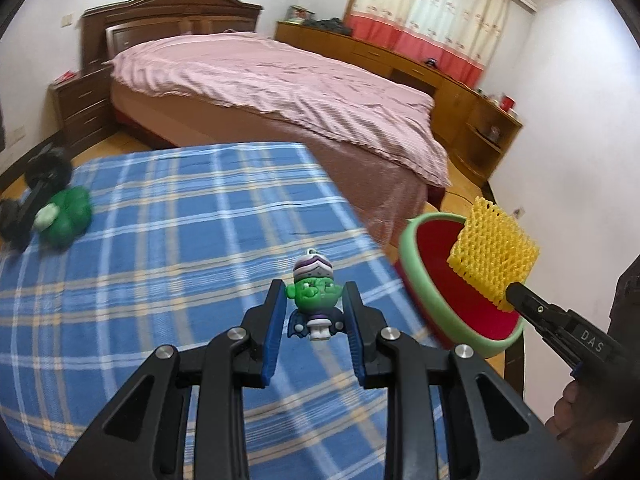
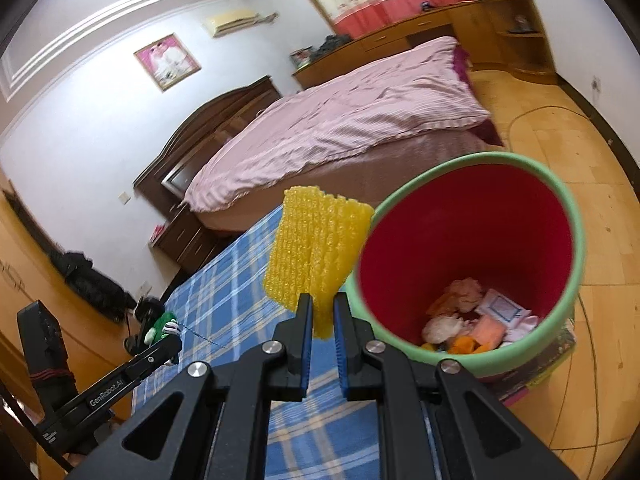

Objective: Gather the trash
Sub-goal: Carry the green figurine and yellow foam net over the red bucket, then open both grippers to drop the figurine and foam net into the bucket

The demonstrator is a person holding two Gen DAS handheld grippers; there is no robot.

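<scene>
White capital letters "DAS" are showing on the black body of the right gripper (image 1: 514,294), seen from the left wrist camera as it is reaching in from the right edge. Over in the right wrist view, "GenRobot.AI" is running in small white letters along the black arm of the left gripper (image 2: 170,340), with a small white logo mark sitting lower on the same body, too small to make out. Nothing else is reading clearly anywhere in the room.
</scene>
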